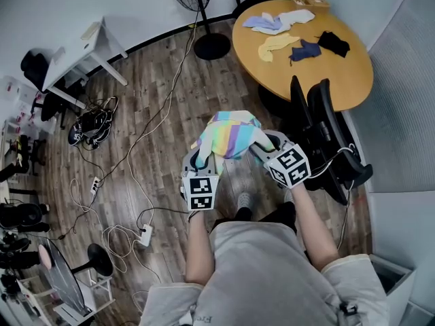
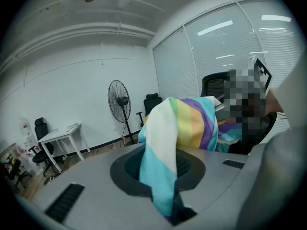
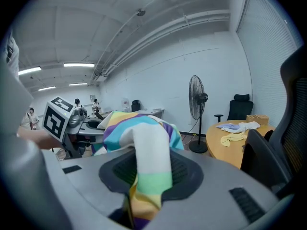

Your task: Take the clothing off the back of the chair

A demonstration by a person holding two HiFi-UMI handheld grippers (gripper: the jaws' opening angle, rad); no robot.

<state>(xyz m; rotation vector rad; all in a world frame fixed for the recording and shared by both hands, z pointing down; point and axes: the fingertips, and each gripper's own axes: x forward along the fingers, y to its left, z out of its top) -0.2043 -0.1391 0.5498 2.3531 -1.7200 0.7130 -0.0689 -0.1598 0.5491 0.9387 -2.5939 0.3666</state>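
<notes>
A rainbow-striped piece of clothing (image 1: 232, 133) hangs bunched between my two grippers, in the air over the wooden floor and left of the black chair (image 1: 319, 124). My left gripper (image 1: 200, 156) is shut on one end of it; in the left gripper view the cloth (image 2: 184, 123) runs down into the closed jaws (image 2: 169, 198). My right gripper (image 1: 264, 148) is shut on the other end, where the cloth (image 3: 144, 145) is pinched low in the jaws (image 3: 139, 200). No clothing shows on the chair's back (image 3: 290, 128).
A round wooden table (image 1: 353, 73) with several small garments stands behind the chair. A standing fan (image 1: 204, 19) is at the back. A white desk (image 1: 81, 53), cables and a power strip (image 1: 144, 235) lie to the left on the floor.
</notes>
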